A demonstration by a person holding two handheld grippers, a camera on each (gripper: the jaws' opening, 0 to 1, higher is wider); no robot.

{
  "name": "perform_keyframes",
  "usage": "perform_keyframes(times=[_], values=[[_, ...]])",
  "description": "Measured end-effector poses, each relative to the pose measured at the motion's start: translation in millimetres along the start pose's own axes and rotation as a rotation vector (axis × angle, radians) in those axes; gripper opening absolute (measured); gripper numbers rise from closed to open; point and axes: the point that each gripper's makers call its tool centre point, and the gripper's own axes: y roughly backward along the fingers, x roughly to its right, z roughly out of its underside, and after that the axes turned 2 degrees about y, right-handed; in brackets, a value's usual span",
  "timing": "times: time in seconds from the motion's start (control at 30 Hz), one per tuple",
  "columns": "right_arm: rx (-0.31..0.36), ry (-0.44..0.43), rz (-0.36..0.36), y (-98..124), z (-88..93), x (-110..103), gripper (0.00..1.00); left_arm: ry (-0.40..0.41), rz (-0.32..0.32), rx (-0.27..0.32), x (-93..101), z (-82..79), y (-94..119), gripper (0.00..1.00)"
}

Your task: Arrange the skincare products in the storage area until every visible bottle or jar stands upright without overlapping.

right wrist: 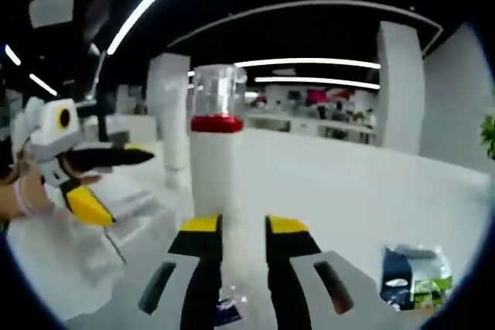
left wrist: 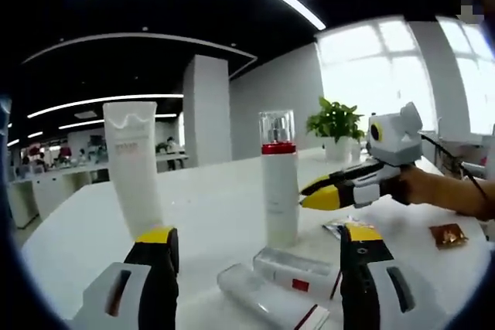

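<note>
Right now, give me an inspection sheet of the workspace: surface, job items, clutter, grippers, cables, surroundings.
Surface: white table.
Job's things: pump bottle with red band and white tube both upright; two bottles lying flat near the left gripper.
Clutter: brown sachet; blue-green packet.
Grippers: left gripper open, empty; right gripper by the pump bottle, jaws narrow, grip unclear.
Cables: black cable on the right gripper.
Surroundings: potted plant, windows, open office.

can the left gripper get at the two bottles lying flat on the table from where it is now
Probably yes. The left gripper is open, and the two lying bottles rest on the white table right between and just beyond its jaws, with nothing in front. The upright pump bottle stands behind them.
</note>
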Motion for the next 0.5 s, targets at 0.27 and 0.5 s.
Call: perform_keyframes(times=[0.27,0.5], values=[[0.039,-0.064,0.035,4.9,-5.4,13.5,0.08,-0.007,0.004,-0.002,2.3,0.6,-1.3,0.88],[0.078,-0.072,0.03,7.6,-15.6,10.6,0.08,-0.027,0.017,0.066,15.1,-17.9,-0.3,0.84]])
